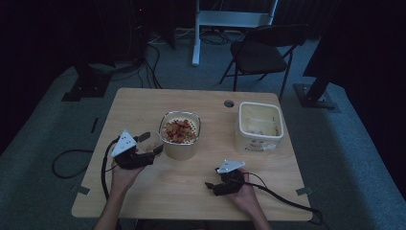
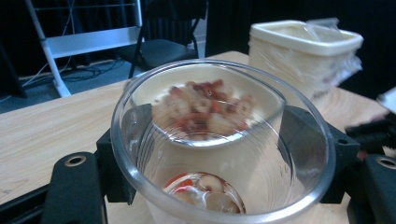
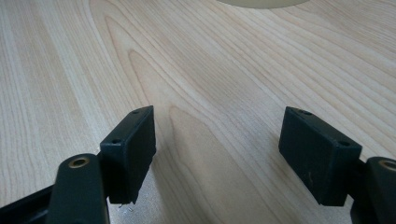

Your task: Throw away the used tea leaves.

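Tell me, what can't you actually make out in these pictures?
- Food in the clear cup: left gripper view, blurred, kind unclear.
- Label on the cream tub: high view, too small and dim.
- Pale thing: right gripper view, cut off by the top edge, unidentifiable.

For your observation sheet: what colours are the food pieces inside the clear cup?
Red and pale cream pieces, clearest in the left gripper view.

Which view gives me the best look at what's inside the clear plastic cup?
The left gripper view: the clear plastic cup sits close between that tongs' jaws, with red and pale pieces visible at its bottom. In the high view the cup is small and dim. The right gripper view looks at bare wooden table.
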Demonstrator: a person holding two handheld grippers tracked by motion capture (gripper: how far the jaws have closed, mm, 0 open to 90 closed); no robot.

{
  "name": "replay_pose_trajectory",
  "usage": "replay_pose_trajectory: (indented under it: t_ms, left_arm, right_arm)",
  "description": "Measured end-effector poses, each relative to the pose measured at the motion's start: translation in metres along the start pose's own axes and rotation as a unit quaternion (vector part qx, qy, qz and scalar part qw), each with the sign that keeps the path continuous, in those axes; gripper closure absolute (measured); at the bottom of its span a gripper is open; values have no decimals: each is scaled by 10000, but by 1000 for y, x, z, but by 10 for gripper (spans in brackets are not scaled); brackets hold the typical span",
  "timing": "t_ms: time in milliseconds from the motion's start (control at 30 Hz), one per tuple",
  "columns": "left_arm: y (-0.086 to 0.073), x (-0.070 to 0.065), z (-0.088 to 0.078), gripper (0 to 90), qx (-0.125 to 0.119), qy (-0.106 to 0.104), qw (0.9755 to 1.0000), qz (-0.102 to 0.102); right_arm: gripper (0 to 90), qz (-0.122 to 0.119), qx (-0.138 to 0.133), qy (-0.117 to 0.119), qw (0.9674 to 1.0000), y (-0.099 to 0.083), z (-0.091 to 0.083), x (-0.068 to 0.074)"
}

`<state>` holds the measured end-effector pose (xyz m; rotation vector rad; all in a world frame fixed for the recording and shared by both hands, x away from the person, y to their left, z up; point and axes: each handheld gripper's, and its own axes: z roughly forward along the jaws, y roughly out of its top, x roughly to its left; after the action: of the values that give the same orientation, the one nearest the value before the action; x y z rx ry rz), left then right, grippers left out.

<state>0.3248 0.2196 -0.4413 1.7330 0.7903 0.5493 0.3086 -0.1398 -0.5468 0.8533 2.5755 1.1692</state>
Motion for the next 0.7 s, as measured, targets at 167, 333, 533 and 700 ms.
replay_pose_trajectory:
  t_ms: [167,333,533,700]
  left_arm:
    - [6,9,8,280,-68,104,9999,-105]
    - [8,12,17,281,-159,151,9995,-214]
    - [13,10,24,305,-227,293,9992,-132]
    - [20,16,24,314,-220,426,9988,-94]
  right_arm:
    - [270,-26,-9,-17,10000,0,0,0]
    - [270,-26,-25,-21,10000,-1,0,0]
    - [270,-30,-35,-19,10000,-1,0,0]
    - [270,-26,-33,8,10000,-1,0,0]
